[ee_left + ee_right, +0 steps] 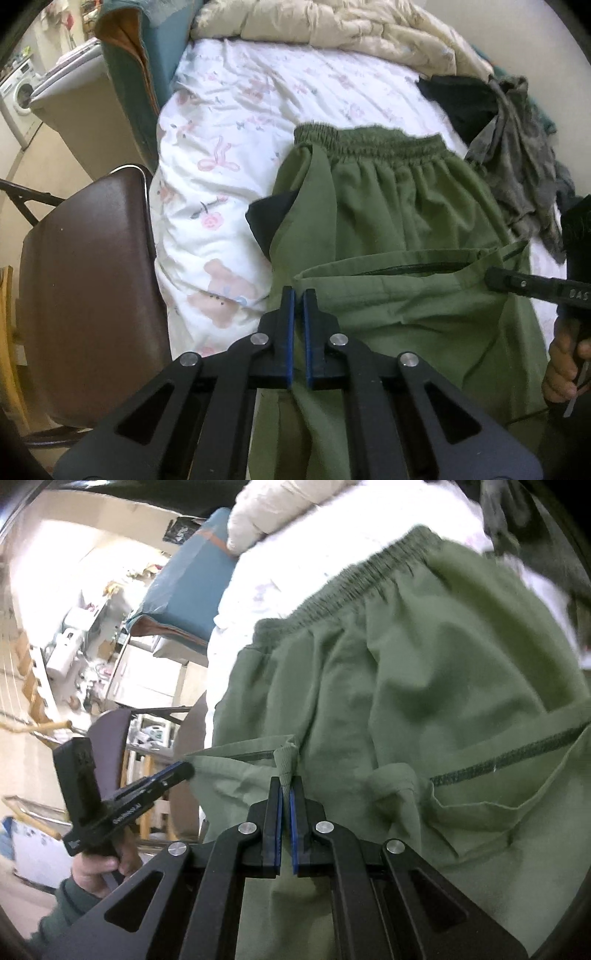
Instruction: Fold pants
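Left wrist view: nearest the lens, the left gripper (299,291) has its blue-padded jaws drawn together on the hem corner of the olive-green cloth pants (388,206), which hang below it. To the right, the right gripper (493,278) pinches the opposite corner of that raised hem, with the person's hand (563,363) wrapped round its handle. Beyond the lifted edge, the pants lie spread on the white bedsheet printed with pink flowers and bears (229,147), elastic waistband farthest away. A dark cloth piece (266,218) pokes out from the pants' left side. Left of the bed stands a brown padded chair (85,280); a grey camouflage garment (517,158) is heaped past the pants to the right, and a cream quilt (332,22) is bunched at the far end.

From the right wrist view, the right gripper's jaws are clamped on a small fold of the pants' hem, and the left gripper holds the hem's other corner at the left.
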Demonstrator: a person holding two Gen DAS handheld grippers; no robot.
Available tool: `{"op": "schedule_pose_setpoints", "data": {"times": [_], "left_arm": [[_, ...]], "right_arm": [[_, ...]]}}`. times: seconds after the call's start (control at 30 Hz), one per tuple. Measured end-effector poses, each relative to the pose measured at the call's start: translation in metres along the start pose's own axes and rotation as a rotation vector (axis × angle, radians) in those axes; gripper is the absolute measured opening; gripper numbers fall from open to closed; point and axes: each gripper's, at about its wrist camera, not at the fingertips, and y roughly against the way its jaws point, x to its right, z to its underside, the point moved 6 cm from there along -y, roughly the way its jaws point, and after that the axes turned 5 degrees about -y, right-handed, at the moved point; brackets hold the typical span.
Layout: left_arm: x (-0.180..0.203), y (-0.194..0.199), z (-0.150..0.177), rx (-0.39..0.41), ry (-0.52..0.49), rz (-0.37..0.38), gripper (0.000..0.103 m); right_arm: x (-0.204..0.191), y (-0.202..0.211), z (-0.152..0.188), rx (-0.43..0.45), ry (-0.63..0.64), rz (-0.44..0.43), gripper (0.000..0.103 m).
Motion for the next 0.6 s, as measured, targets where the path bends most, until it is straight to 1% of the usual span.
{"op": "schedule_pose_setpoints", "data": {"times": [0.1,0.2,0.27,0.37,0.5,0.57,0.6], "left_arm": [[-0.002,0.02,-0.008,0.065,0.041,0.032,0.002],[0.002,0.034,-0.019,0.12,0.029,0.023,0.002],[0.005,0.039,-0.03,0.117,-0.023,-0.027,0.002],[0.007,0.046,-0.054,0.121,-0.101,-0.071,0.002],[0.013,0.042,-0.094,0.115,-0.143,-0.075,0.002],[0.016,0.03,-0.118,0.111,-0.158,-0.088,0.002],[0.014,0.021,-0.132,0.105,-0.153,-0.095,0.002]], "right_arm": [[-0.008,0.006,-0.001,0.016,0.017,0.001,0.003],[-0.018,0.016,-0.006,0.043,0.038,0.0,0.003],[-0.025,0.02,-0.011,0.04,0.061,-0.002,0.003],[-0.031,0.024,-0.027,0.034,0.055,0.0,0.003],[-0.04,0.02,-0.06,0.032,0.071,0.008,0.002],[-0.037,0.015,-0.079,0.048,0.058,0.037,0.002],[-0.034,0.011,-0.093,0.055,0.036,0.035,0.002]]}}
